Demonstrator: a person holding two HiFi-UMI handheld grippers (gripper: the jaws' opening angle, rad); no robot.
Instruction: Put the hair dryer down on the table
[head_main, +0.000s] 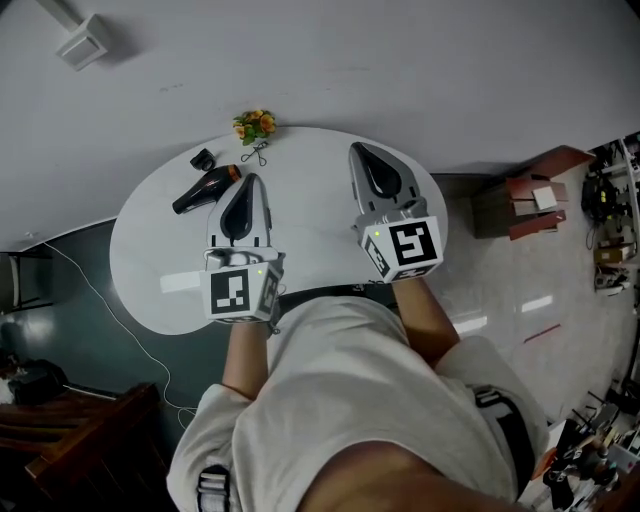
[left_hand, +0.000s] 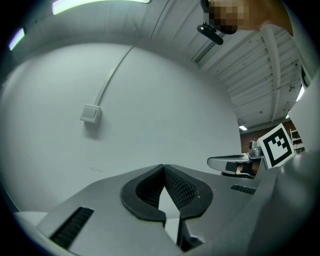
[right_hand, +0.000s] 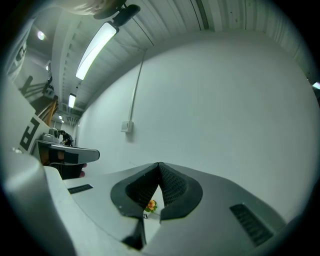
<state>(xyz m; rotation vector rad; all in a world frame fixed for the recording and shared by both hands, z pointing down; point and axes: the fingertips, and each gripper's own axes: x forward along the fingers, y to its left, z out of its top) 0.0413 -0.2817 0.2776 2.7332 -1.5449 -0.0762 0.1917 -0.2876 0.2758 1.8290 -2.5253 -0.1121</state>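
The black hair dryer (head_main: 205, 188) with an orange band lies on the white oval table (head_main: 310, 200), at its far left. A small black nozzle (head_main: 203, 158) lies just behind it. My left gripper (head_main: 254, 180) hovers right beside the dryer, apart from it, jaws shut and empty; in the left gripper view its tips (left_hand: 163, 167) meet against the white wall. Over the table's right side, my right gripper (head_main: 356, 149) is shut too, with nothing held. Its own view shows the closed tips (right_hand: 159, 164) aimed at the wall.
A small pot of orange flowers (head_main: 254, 124) and a pair of scissors (head_main: 255, 153) sit at the table's far edge. A white slip (head_main: 180, 283) lies near the left front. Brown boxes (head_main: 530, 195) stand right; a white cable (head_main: 120, 320) runs over the dark floor.
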